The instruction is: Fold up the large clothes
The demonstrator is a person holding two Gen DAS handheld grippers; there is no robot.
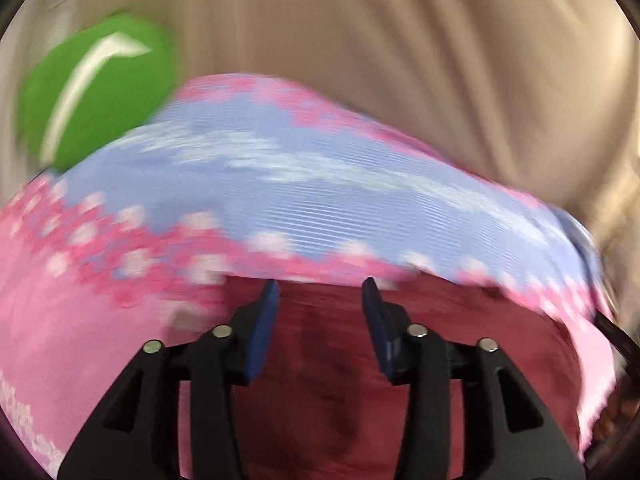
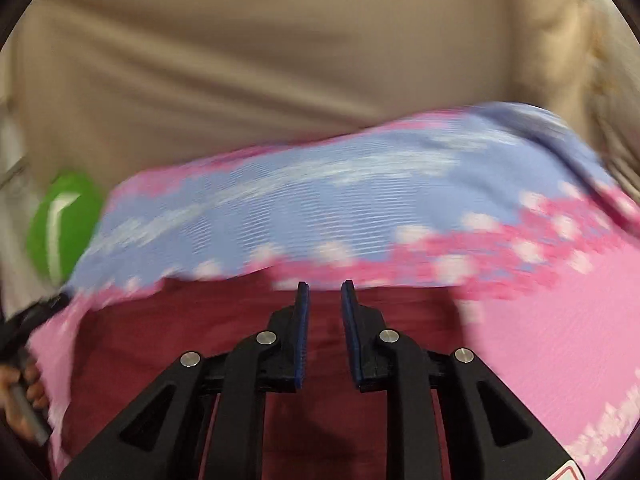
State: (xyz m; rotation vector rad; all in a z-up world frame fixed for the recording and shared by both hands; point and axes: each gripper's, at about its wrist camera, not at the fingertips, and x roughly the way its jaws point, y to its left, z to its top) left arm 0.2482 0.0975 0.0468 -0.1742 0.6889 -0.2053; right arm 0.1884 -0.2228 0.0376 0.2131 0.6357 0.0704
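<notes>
Presently: 1 pink-and-blue printed garment (image 1: 248,184), lying over a maroon cloth (image 1: 320,360) on beige sheeting (image 1: 360,40); likely soft, light, limp; best taken at the near hem. Left gripper (image 1: 319,288) parted, empty; right gripper (image 2: 324,290) narrowly parted, empty

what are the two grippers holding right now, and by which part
Nothing. The left gripper and right gripper both have open jaws, empty, just short of the pink and blue garment.

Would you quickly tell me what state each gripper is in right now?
Left gripper: open, nothing between its pads; the pink and blue garment lies just ahead.
Right gripper: open by a narrow gap, holding nothing.
</notes>
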